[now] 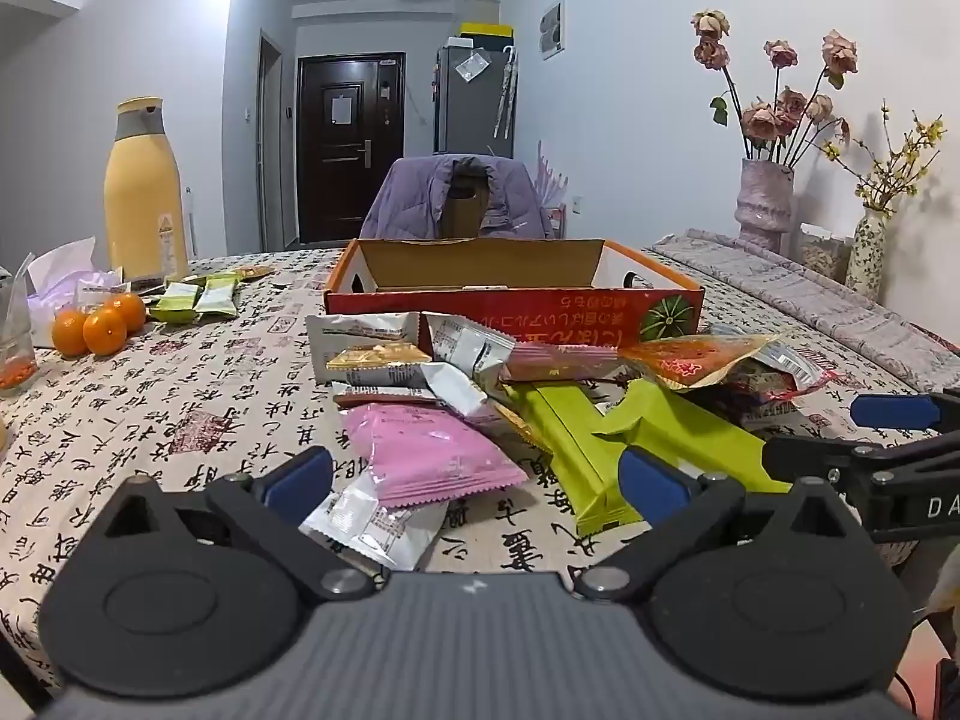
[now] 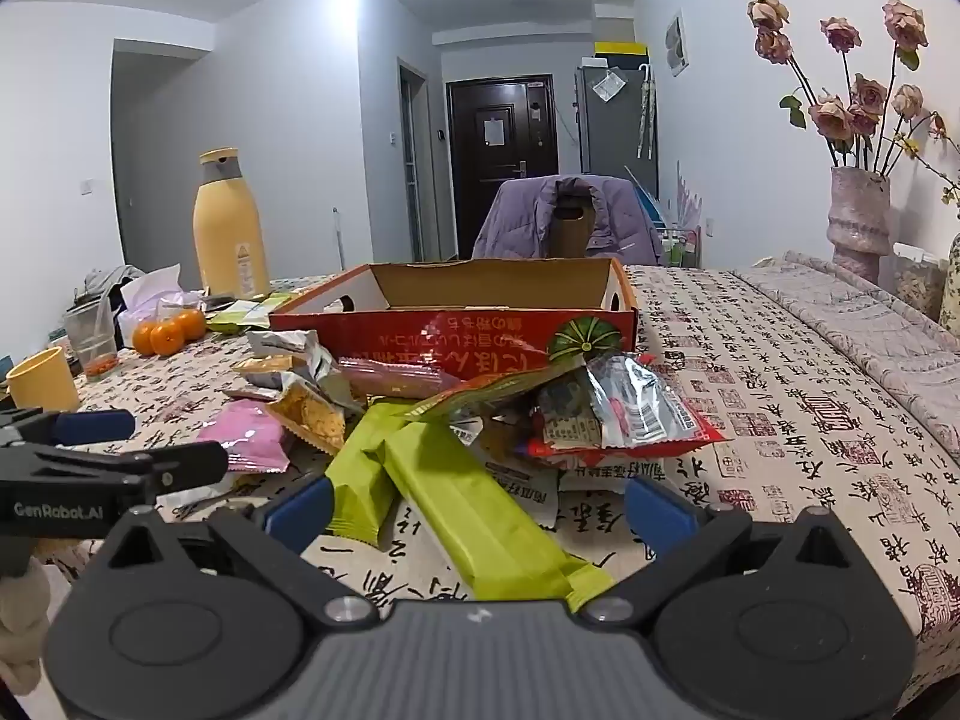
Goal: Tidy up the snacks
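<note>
A pile of snack packets lies on the table in front of an open red cardboard box [image 1: 516, 306] [image 2: 456, 324]. The pile holds a pink packet [image 1: 429, 456] [image 2: 249, 435], two long green packets [image 1: 576, 450] [image 2: 474, 510], a white packet [image 1: 375, 519], an orange packet [image 1: 690, 363] and a red and silver packet [image 2: 624, 414]. My left gripper [image 1: 474, 480] is open, low over the pink and white packets. My right gripper [image 2: 480, 510] is open, with the green packets between its fingers. Neither holds anything.
A tall yellow bottle [image 1: 144, 192] [image 2: 231, 228], three oranges [image 1: 99, 324] [image 2: 168, 330] and small green packets [image 1: 198, 297] sit at the left. A yellow cup [image 2: 42, 384] stands near the left edge. Vases with flowers [image 1: 765, 204] [image 2: 858, 216] stand at the right. A chair with a purple jacket [image 1: 456, 198] is behind the box.
</note>
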### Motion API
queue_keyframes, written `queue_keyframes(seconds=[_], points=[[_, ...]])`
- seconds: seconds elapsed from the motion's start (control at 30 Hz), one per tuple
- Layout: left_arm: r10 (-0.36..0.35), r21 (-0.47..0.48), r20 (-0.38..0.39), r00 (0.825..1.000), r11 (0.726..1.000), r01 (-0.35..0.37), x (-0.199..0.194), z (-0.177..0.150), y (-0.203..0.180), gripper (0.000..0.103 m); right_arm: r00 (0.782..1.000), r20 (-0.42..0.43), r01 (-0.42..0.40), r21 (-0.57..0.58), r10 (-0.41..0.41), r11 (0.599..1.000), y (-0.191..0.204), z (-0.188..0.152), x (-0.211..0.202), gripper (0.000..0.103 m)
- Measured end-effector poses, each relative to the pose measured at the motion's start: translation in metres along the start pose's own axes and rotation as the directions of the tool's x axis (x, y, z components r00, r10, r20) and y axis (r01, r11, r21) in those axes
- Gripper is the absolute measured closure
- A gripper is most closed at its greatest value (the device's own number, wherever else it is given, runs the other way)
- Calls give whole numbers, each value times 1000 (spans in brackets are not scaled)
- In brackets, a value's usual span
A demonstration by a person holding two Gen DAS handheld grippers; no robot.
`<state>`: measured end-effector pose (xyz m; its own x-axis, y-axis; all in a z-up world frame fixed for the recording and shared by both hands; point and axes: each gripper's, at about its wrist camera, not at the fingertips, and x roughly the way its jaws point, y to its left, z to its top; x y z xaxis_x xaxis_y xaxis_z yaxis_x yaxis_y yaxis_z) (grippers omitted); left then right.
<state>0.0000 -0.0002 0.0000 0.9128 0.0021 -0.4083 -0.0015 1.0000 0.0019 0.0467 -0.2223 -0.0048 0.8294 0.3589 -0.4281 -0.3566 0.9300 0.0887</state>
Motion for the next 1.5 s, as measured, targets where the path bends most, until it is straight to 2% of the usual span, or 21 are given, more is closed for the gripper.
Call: queue_keyframes(seconds=[0.27,1.5], points=[[-14,-33,6,1000,999,14,-2,0,2,0,1000,-6,5,1,-5,1000,-2,0,1,0],[-19,-21,-10,1000,1000,18,3,-6,0,0,1000,-5,-1,10,1,1000,-4,-2,5,0]])
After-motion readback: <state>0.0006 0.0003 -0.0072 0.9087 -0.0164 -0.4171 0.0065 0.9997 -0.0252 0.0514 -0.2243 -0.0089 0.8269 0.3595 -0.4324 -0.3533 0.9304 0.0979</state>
